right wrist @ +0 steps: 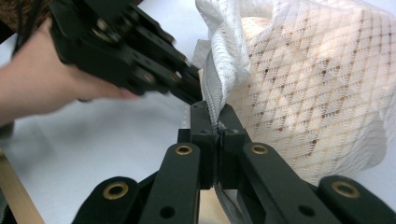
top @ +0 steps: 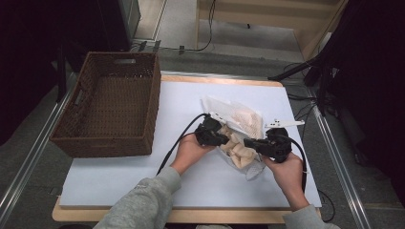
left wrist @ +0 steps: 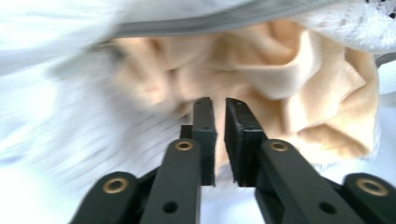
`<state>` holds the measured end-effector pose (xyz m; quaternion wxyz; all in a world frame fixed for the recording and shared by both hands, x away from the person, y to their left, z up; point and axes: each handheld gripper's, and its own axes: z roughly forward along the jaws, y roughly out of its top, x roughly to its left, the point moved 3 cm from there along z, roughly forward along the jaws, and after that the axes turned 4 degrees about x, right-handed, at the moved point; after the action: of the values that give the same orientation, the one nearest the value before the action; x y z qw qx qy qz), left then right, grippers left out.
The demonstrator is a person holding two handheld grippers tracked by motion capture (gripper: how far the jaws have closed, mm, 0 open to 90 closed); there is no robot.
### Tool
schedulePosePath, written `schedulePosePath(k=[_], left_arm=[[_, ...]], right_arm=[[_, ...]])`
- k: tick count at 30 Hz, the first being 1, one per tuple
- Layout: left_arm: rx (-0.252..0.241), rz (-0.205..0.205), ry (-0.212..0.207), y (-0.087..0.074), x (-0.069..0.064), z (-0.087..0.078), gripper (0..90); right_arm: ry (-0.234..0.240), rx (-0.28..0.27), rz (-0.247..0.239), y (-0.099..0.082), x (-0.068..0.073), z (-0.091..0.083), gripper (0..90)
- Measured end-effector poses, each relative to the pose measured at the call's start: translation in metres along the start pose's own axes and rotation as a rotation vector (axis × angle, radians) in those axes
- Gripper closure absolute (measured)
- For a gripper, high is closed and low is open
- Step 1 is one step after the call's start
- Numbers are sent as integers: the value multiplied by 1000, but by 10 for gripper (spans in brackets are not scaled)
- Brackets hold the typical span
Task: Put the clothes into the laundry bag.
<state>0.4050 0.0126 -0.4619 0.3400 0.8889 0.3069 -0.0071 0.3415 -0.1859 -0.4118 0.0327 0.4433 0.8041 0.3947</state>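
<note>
On the tabletop point(top: 119, 171), the right claw point(right wrist: 217, 122) pinches the mesh laundry bag point(right wrist: 317, 88) by its zipper edge while the left claw point(left wrist: 217, 106), slightly parted and empty, faces the half-inserted peach cloth point(left wrist: 289, 79), leaving stuffing unfinished.

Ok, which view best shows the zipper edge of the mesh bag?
The right gripper view: the zipper edge runs down between the right gripper, whose jaws are clamped on it. The left gripper view shows it as a blurred grey band; in the high view it is too small to tell.
</note>
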Motion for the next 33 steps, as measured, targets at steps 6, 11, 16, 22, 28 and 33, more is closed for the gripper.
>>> schedulePosePath(k=[6, 11, 16, 22, 28, 33], left_arm=[[0, -41, 24, -8, 22, -16, 681], [-27, -76, 62, -13, 43, -22, 567], [-30, -93, 86, -13, 55, -14, 532], [-17, -122, 54, -13, 55, -1, 627], [1, -144, 21, -13, 48, -6, 889], [-2, -131, 7, -26, 31, -28, 898]], right_arm=[[-3, 0, -4, 1, 1, 0, 886], [-1, 4, -3, 1, 1, 1, 886], [3, 2, -2, 1, 1, 1, 885], [4, 3, 3, 0, -1, 1, 885], [10, 6, -3, 1, -1, 2, 885], [15, 11, -11, 2, -1, 5, 885]])
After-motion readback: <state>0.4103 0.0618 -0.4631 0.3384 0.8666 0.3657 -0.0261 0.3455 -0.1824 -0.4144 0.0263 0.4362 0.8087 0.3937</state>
